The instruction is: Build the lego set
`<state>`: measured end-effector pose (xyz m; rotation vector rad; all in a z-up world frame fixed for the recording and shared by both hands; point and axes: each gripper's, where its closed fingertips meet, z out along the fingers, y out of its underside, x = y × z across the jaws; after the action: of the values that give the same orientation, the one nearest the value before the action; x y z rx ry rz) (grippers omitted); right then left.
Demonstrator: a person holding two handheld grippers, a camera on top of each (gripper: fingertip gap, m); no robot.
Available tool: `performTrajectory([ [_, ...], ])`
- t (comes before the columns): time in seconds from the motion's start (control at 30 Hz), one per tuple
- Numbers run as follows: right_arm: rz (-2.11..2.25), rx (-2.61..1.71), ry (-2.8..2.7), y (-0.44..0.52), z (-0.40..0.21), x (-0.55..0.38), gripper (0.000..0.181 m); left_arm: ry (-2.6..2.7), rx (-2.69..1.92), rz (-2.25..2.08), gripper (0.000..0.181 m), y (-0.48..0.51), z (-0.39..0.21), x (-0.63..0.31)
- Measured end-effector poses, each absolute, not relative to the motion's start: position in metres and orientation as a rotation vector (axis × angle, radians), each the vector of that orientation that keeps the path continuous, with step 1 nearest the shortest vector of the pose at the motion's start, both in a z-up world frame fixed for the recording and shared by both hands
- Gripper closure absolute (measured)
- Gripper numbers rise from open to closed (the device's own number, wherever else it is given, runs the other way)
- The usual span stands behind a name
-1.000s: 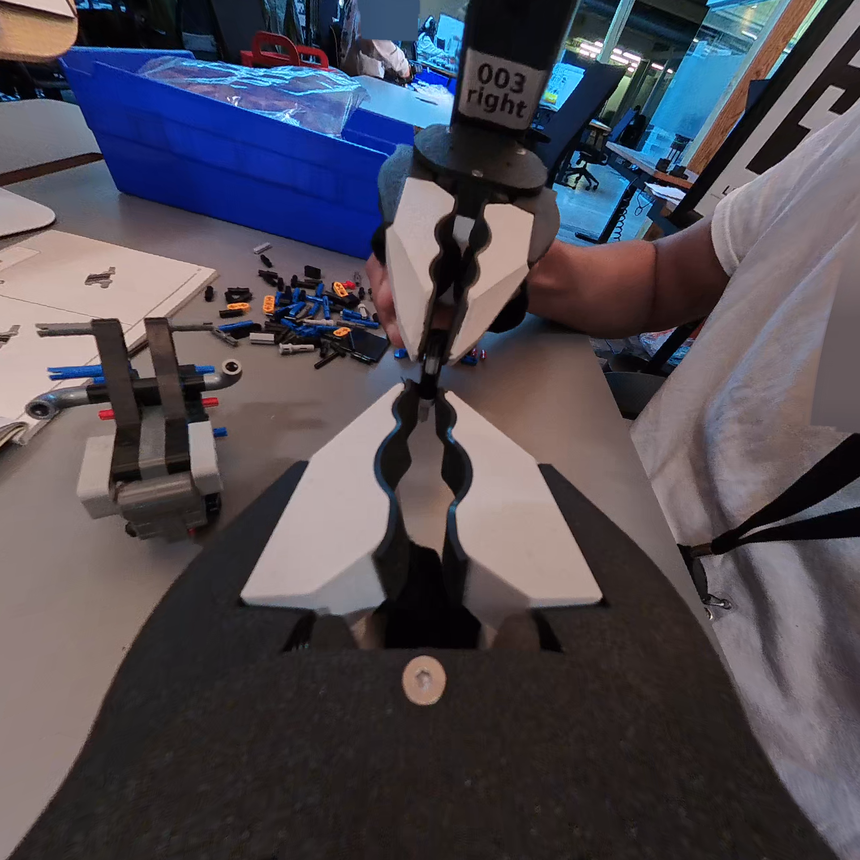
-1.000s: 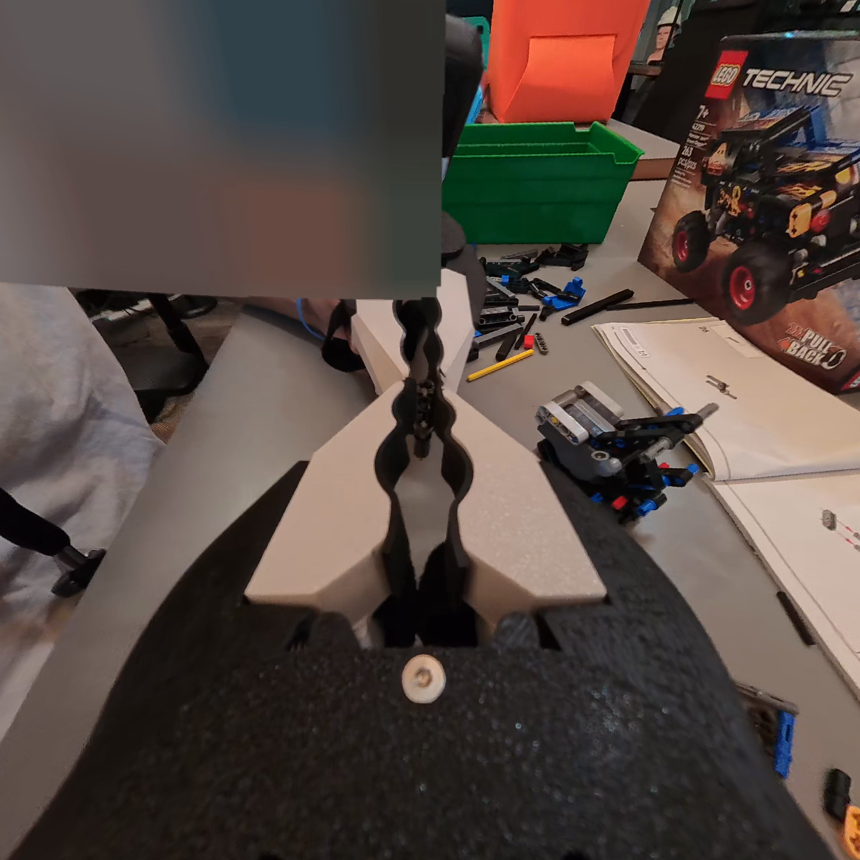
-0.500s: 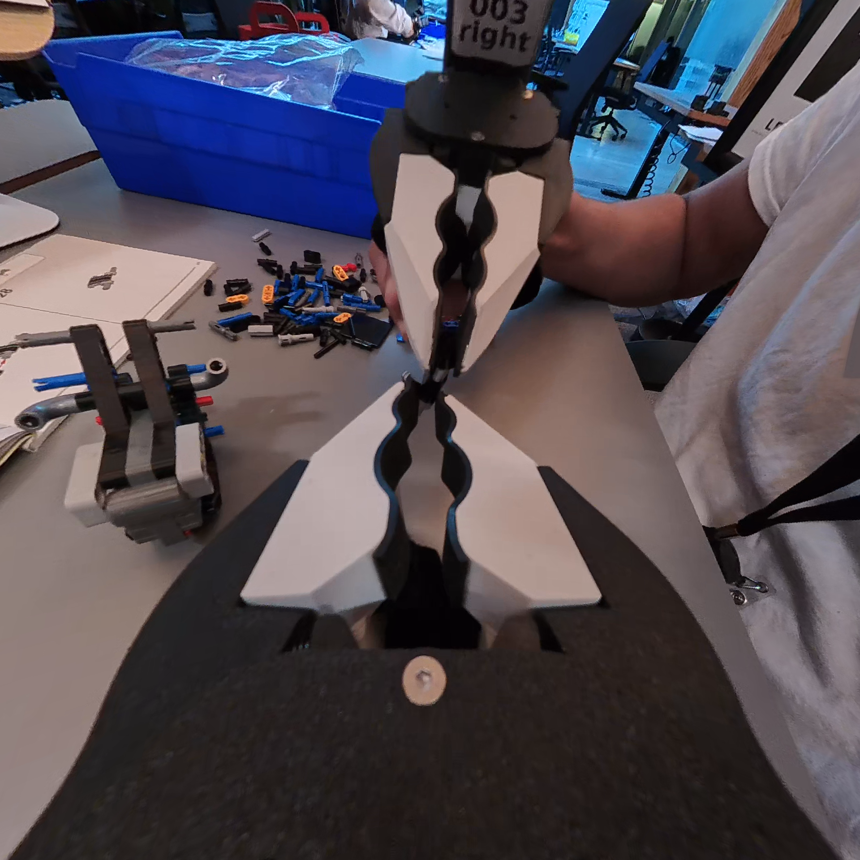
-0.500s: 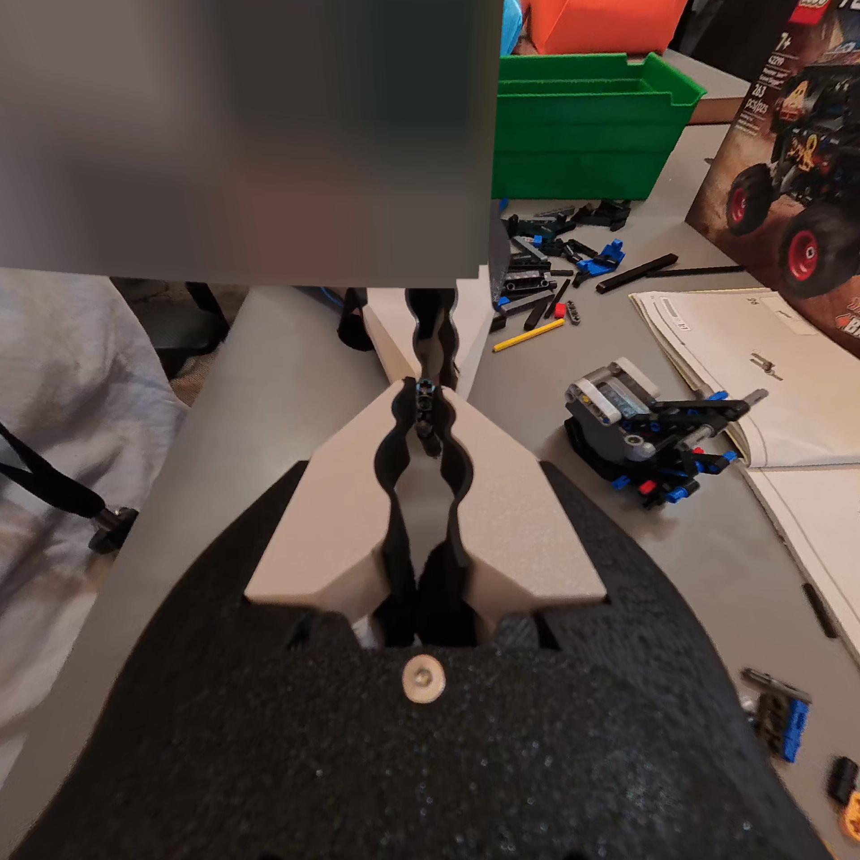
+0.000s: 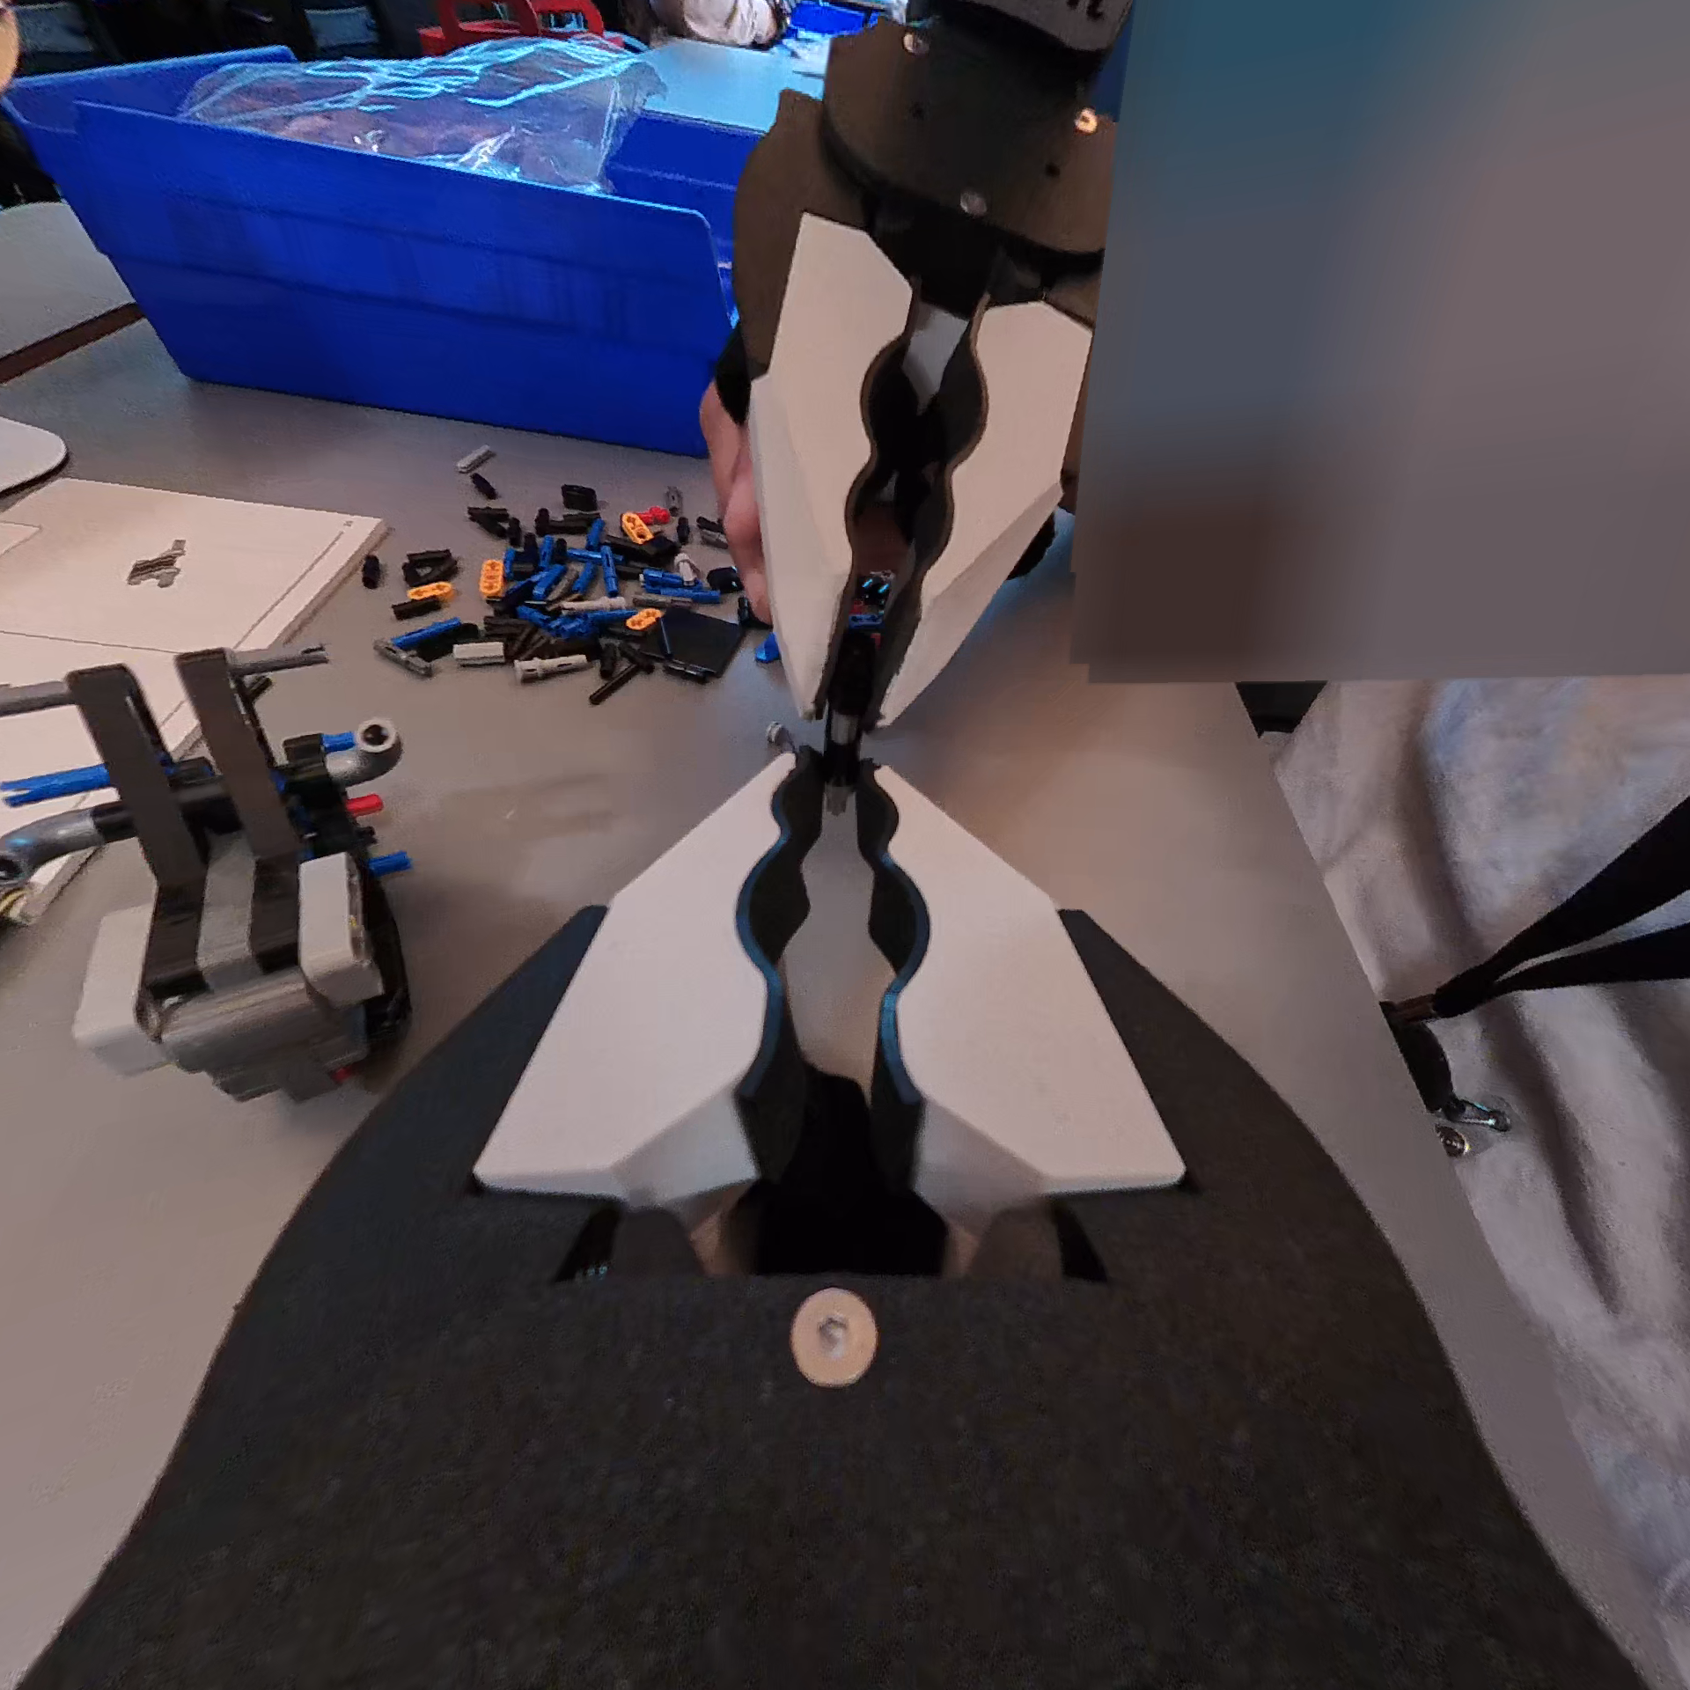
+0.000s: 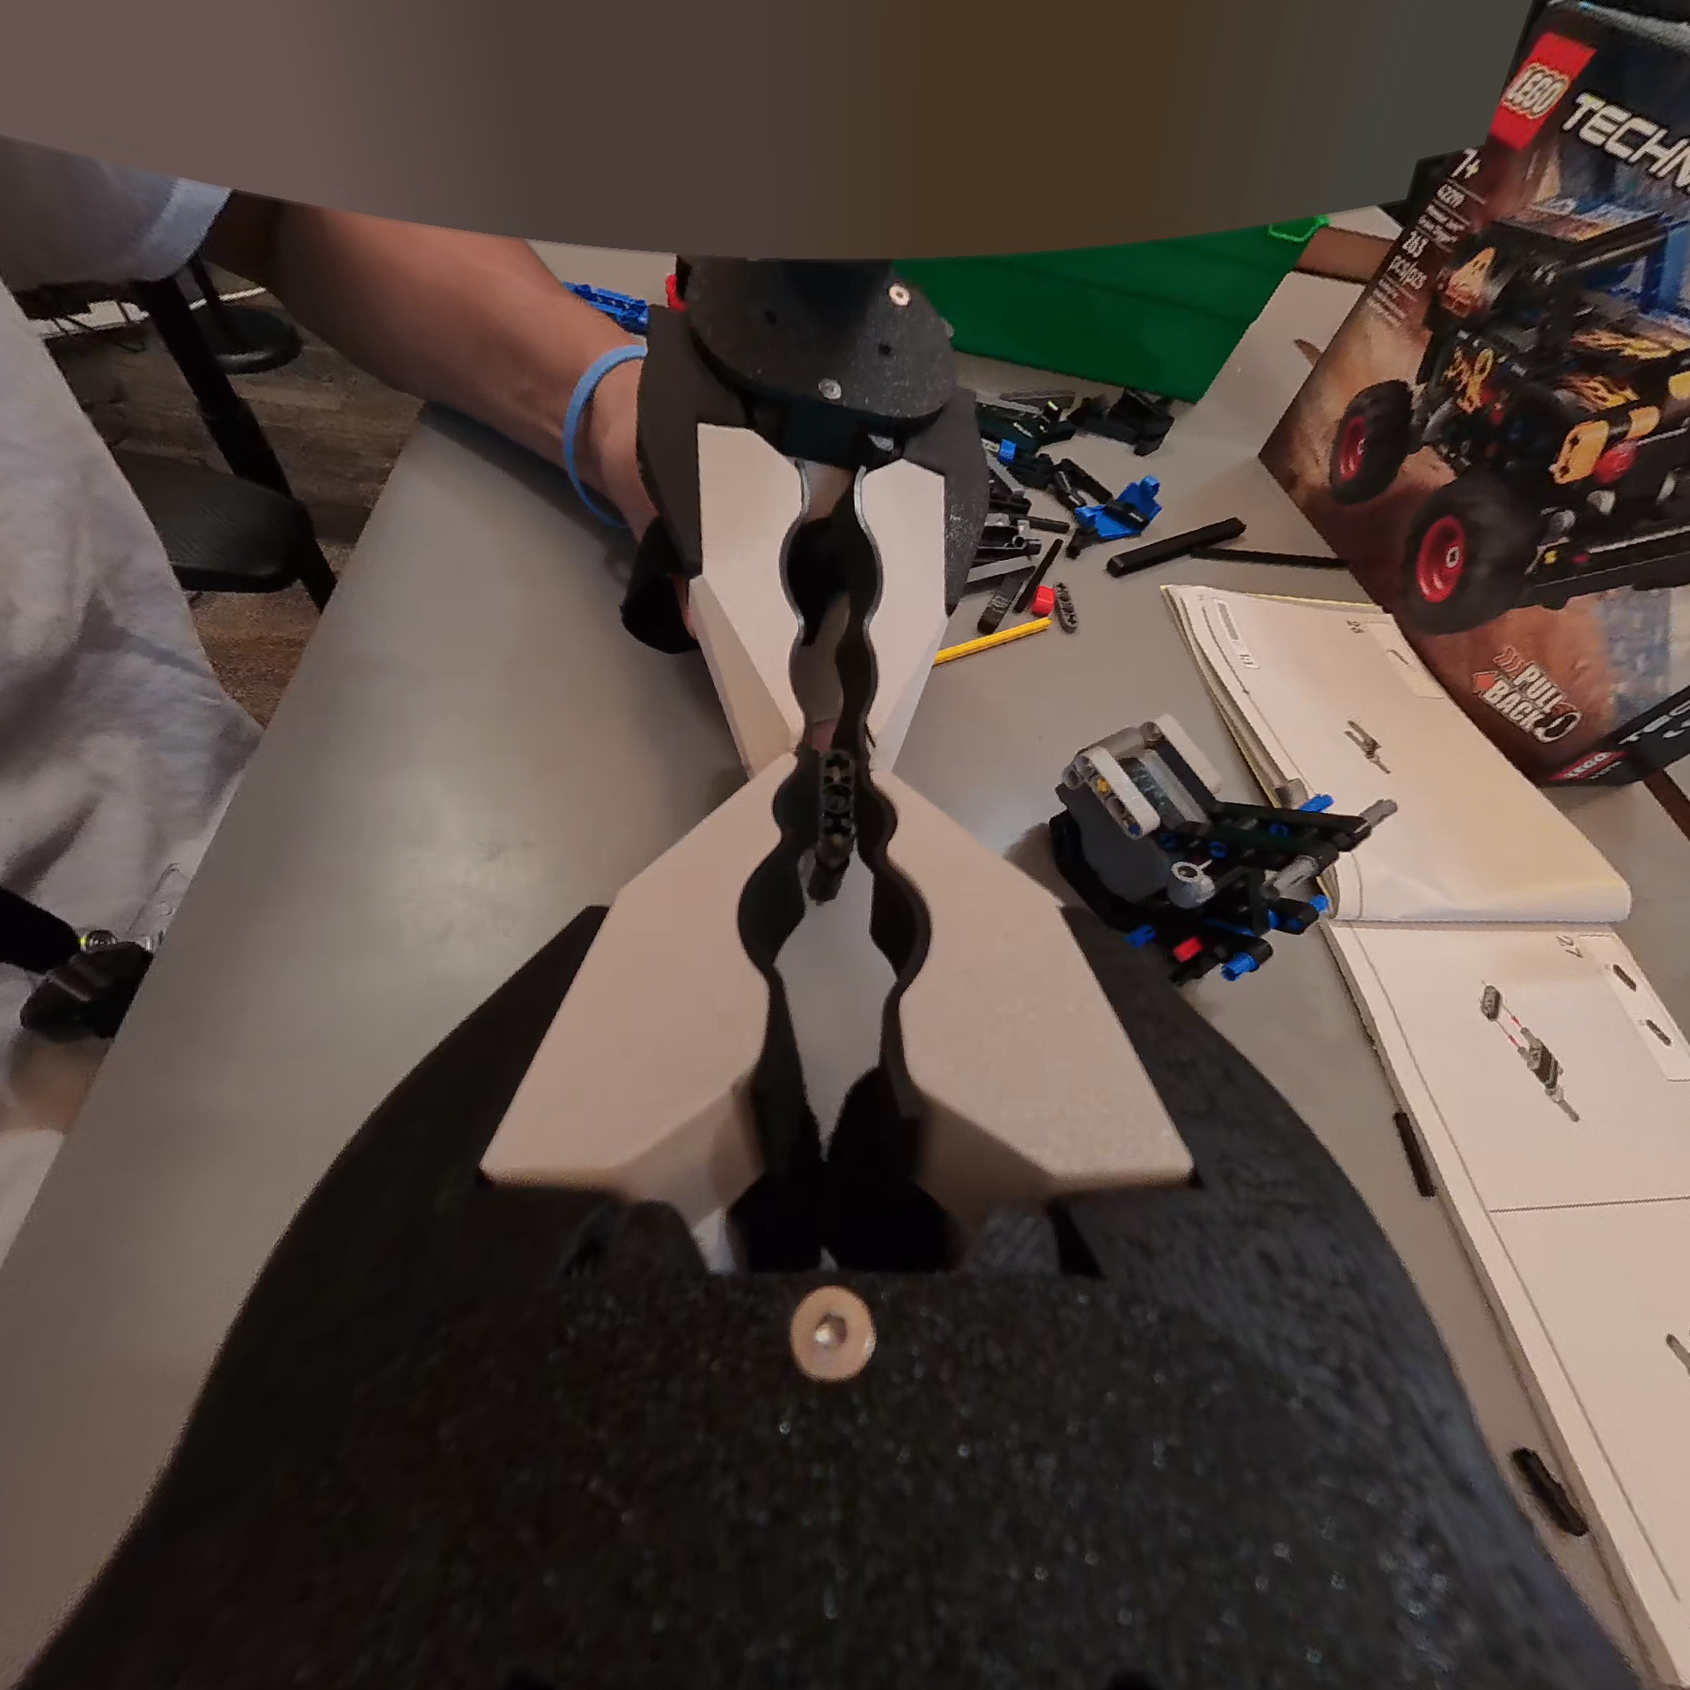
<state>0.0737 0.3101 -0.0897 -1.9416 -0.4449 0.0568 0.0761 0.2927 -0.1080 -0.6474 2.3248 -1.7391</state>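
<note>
- The right gripper [image 6: 834, 796] is closed on a short black holed beam [image 6: 834, 805], pinched at its fingertips above the grey table [image 6: 439, 823].
- The left gripper [image 5: 834, 786] meets it tip to tip, closed on a small grey pin [image 5: 837, 794]; the pin's far end is hidden.
- A partly built grey and black model [image 6: 1189, 841] stands on the table just right of the right gripper, beside an open instruction booklet [image 6: 1427, 732].
- Loose blue, black and orange pieces [image 5: 567, 594] lie scattered before a blue bin [image 5: 411, 274].
- The set's box [image 6: 1536, 411] stands at far right.
</note>
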Motion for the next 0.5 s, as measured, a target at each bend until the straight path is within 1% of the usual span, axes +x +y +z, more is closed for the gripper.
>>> performTrajectory([
  [0.3,0.157,-1.973,-0.467,0.305,-0.097,0.066,0.175,2.349,-0.545,-1.629,0.176,0.289,-0.115,0.072],
  [0.5,0.131,-2.039,-0.505,0.302,-0.107,0.065,0.175,2.361,-0.483,-1.499,0.176,0.288,-0.124,0.071],
])
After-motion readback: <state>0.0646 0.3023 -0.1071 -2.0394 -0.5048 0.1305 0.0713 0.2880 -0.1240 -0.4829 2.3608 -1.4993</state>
